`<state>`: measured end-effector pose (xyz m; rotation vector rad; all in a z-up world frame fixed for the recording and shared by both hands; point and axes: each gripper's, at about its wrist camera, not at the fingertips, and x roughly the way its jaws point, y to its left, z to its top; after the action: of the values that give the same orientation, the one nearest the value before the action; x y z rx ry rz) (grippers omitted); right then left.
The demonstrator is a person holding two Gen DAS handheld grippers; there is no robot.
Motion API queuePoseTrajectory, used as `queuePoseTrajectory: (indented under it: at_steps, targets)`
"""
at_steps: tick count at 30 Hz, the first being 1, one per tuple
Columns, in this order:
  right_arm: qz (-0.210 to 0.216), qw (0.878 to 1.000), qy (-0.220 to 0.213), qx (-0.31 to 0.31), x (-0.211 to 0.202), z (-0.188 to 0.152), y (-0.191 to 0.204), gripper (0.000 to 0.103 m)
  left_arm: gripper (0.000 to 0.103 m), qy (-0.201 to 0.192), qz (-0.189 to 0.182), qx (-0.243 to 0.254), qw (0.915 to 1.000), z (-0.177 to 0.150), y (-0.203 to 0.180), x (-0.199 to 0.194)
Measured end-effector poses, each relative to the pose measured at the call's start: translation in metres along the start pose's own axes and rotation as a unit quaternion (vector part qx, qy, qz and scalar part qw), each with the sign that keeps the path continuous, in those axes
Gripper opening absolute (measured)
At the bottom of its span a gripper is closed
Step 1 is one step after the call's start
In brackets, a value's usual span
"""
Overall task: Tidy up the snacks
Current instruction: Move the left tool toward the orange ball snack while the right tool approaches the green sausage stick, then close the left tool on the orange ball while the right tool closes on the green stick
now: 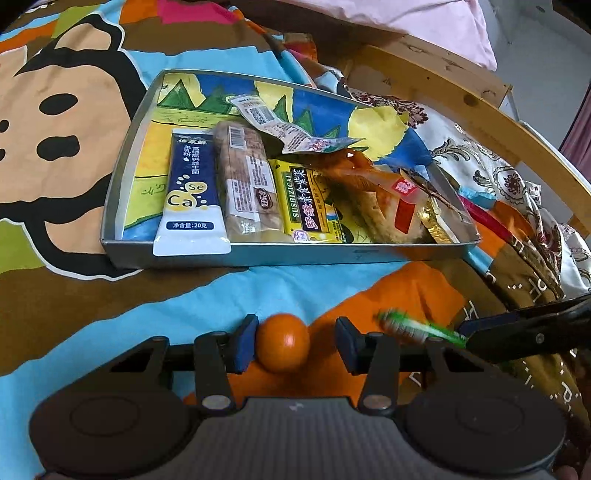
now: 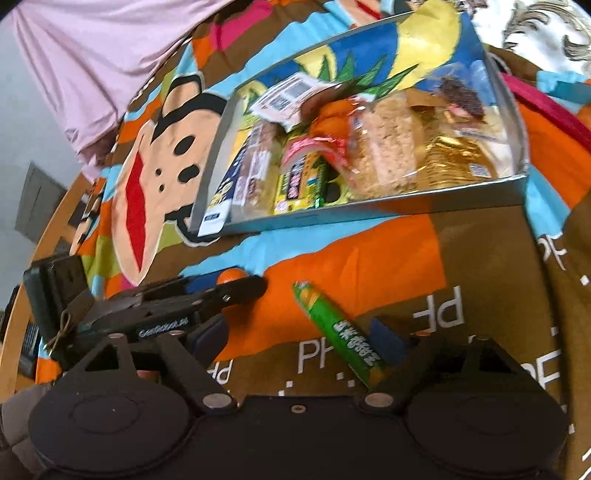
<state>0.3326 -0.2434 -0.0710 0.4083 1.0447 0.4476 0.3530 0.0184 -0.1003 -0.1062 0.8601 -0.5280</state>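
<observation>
A small orange fruit (image 1: 282, 347) lies on the cartoon bedspread between the open jaws of my left gripper (image 1: 295, 345), touching the left pad. It barely shows in the right wrist view (image 2: 232, 276) behind the left gripper (image 2: 207, 295). A green snack stick (image 2: 341, 334) lies on the spread between the open jaws of my right gripper (image 2: 306, 341), against the right pad; it is blurred in the left wrist view (image 1: 417, 326). A shallow metal tray (image 1: 236, 254) (image 2: 369, 210) ahead holds several snack packets.
The tray holds a blue-and-white Ca sachet (image 1: 190, 192), a cereal bar (image 1: 245, 181), a yellow packet (image 1: 308, 203) and a rice cracker packet (image 2: 388, 147). A wooden bed rail (image 1: 476, 99) and pink pillow (image 1: 424, 22) lie beyond.
</observation>
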Motion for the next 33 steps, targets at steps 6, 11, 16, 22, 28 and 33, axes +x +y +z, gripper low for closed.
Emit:
queuePoseTrajectory:
  at_steps: [6,11,16,22,28,33]
  targets:
    - [-0.023,0.994,0.047,-0.095,0.007,-0.01,0.024,0.084,0.043,0.005,0.005,-0.01,0.9999,0.0,0.002,-0.001]
    - [-0.074,0.977,0.057,-0.193,0.01,-0.025,0.04,0.082,0.039,0.019,0.017,-0.011,0.9996,-0.004,-0.002,-0.006]
    - [-0.1,0.969,0.051,-0.222,0.009,-0.038,0.043,0.076,0.039,0.038,0.025,0.003,0.999,-0.011,-0.012,-0.011]
    - [-0.142,0.966,0.025,-0.214,0.005,-0.051,0.046,0.034,0.035,0.047,0.038,0.033,0.9976,-0.021,-0.025,-0.015]
    - [-0.125,0.969,0.027,-0.21,0.002,-0.062,0.052,0.027,0.034,0.057,0.057,0.039,0.996,-0.03,-0.036,-0.023]
    - [-0.125,0.969,0.025,-0.212,0.005,-0.064,0.054,0.029,0.034,0.066,0.07,0.034,0.9948,-0.038,-0.043,-0.031]
